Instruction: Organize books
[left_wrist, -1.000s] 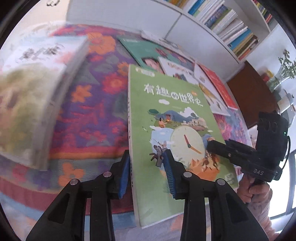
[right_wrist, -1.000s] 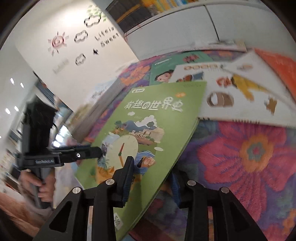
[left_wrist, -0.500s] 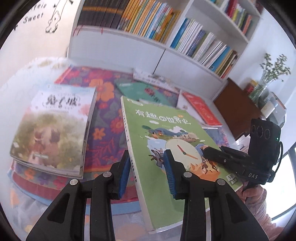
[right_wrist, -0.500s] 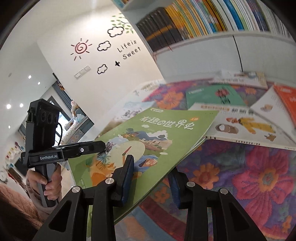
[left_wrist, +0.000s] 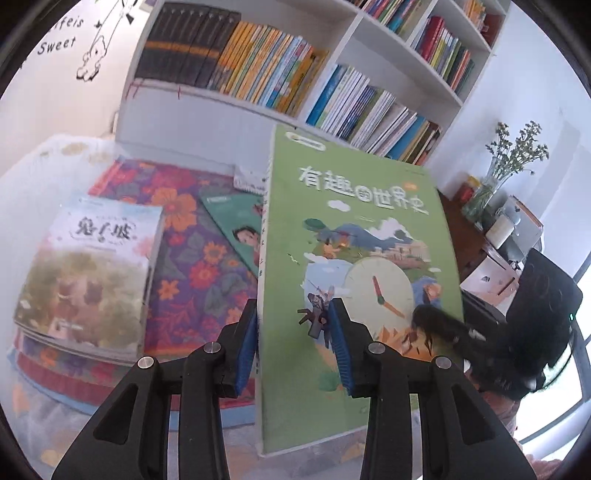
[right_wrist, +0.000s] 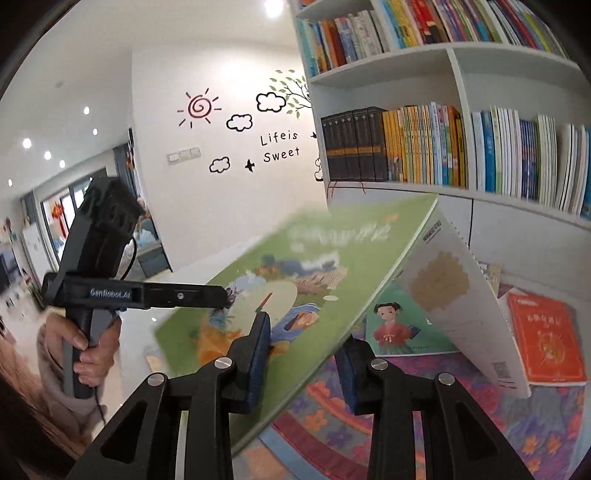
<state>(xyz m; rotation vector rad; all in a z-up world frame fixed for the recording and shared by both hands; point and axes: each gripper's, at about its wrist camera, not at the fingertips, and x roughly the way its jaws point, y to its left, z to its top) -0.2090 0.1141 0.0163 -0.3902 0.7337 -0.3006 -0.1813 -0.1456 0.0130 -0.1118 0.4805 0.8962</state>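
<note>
Green book (left_wrist: 354, 266), cover title "有趣的世界史", clock drawing below it; held up off the floral cloth (left_wrist: 192, 266), in front of the white bookshelf (left_wrist: 369, 48). Two grippers on it, one per hand.

Left gripper (left_wrist: 293, 343): blue pads nearly closed, clamped across the spine edge near the book's lower end. "GenRobot.AI" is printed on its body in the right wrist view.

Right gripper (right_wrist: 304, 358): narrow gap, green book pinched between the pads at the opposite long edge. A second, white-covered book (right_wrist: 458, 295) hangs open beneath the green one; can't tell whether it's in the grip.

On the cloth: stack at left with top book (left_wrist: 88, 273) titled "兔子坡", one teal book (right_wrist: 399, 325) with a girl in red, one orange-red book (right_wrist: 543, 336). Wall decal (right_wrist: 279, 146): "Lifeis Sweet".
</note>
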